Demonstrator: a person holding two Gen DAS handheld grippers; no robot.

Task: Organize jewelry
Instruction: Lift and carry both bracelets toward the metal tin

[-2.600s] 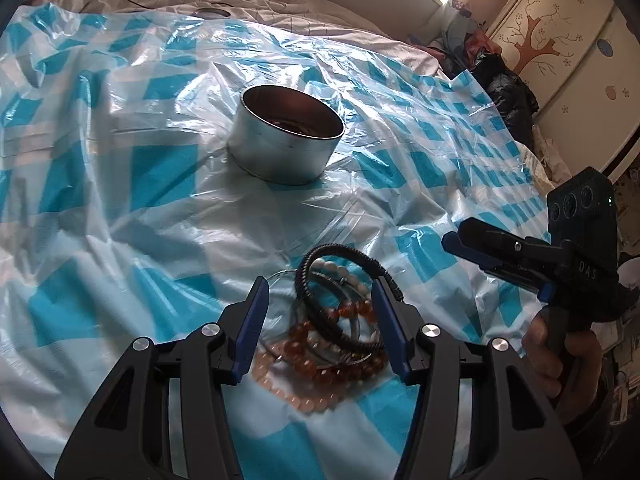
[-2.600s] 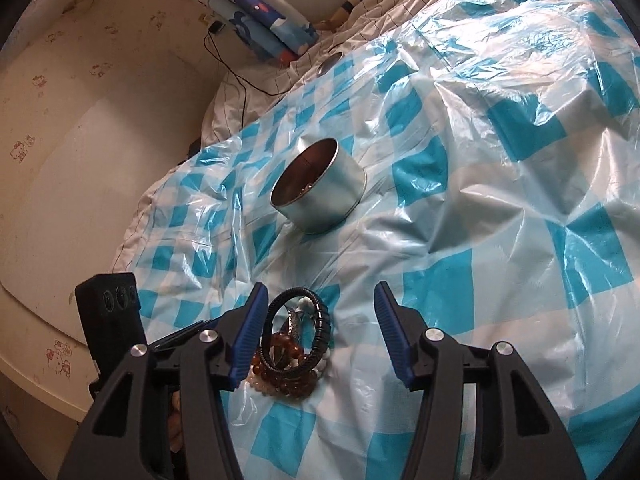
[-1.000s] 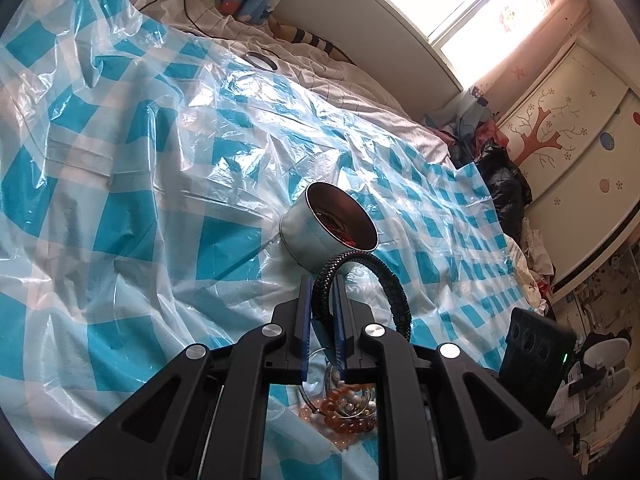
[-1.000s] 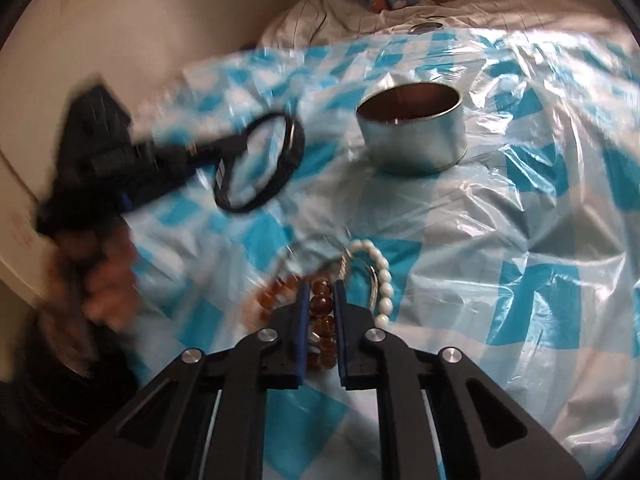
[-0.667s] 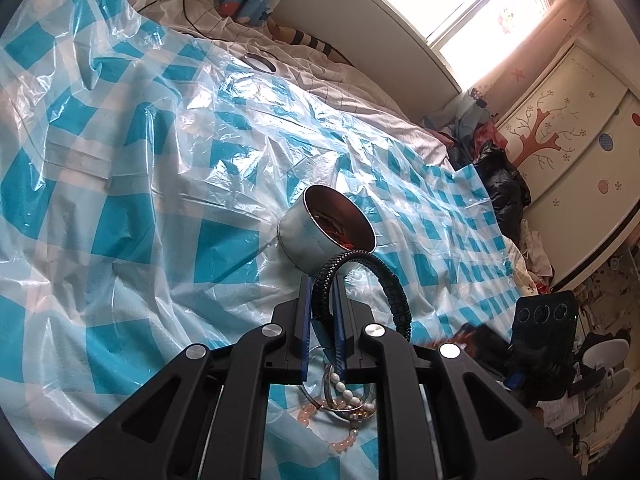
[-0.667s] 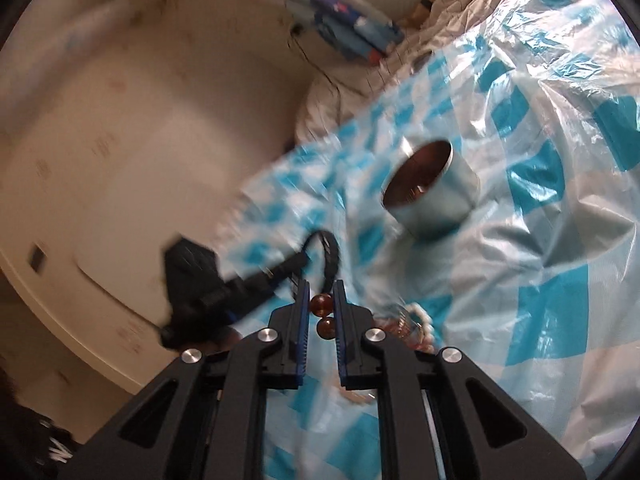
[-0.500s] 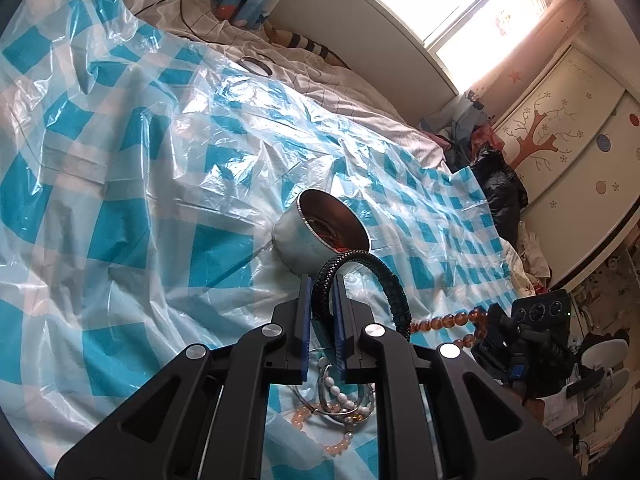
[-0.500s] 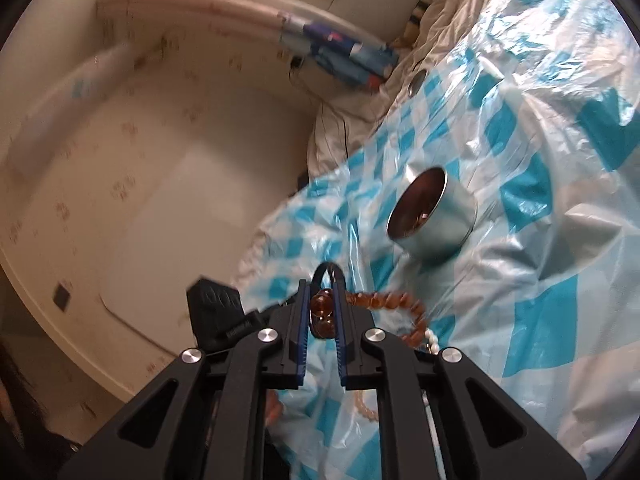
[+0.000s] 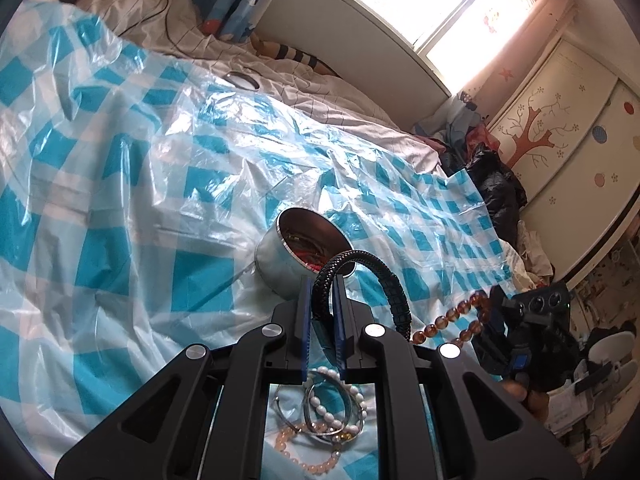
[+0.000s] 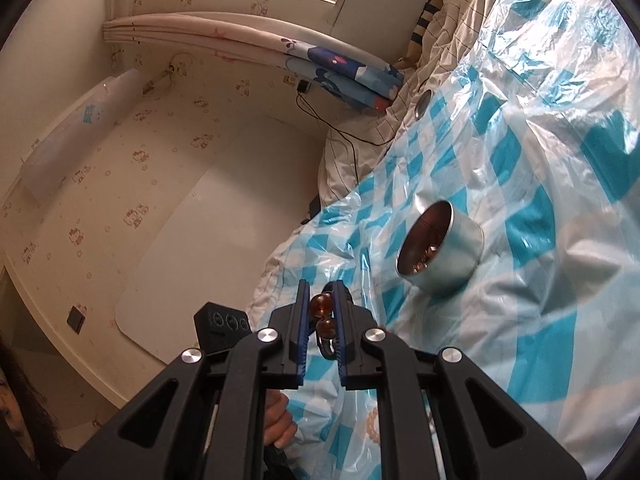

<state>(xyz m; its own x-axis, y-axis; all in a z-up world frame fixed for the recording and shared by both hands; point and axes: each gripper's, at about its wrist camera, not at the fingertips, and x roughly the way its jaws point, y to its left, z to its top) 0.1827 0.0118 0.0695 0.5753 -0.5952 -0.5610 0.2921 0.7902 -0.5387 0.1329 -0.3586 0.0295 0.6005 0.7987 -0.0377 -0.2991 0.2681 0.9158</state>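
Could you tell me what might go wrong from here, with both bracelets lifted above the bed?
The right hand-held gripper pinches only a bead or two of the amber beaded bracelet; the dangling loop could slip free.

The round silver metal tin sits tilted on crinkled blue-checked plastic sheet; dropping in the black braided bracelet from the left hand-held gripper might tip it.

daylight from window (image 9: 452,8) blown out | plastic sheet (image 9: 120,184) glare | fisheye-warped edges

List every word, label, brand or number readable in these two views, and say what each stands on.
None can be read.
Right hand-held gripper: any marking on its body too blurred to read.
Wardrobe doors: tree and dot pictures only, no words.
Wallpaper: small cartoon prints, no legible letters.
Metal tin: plain, no label.
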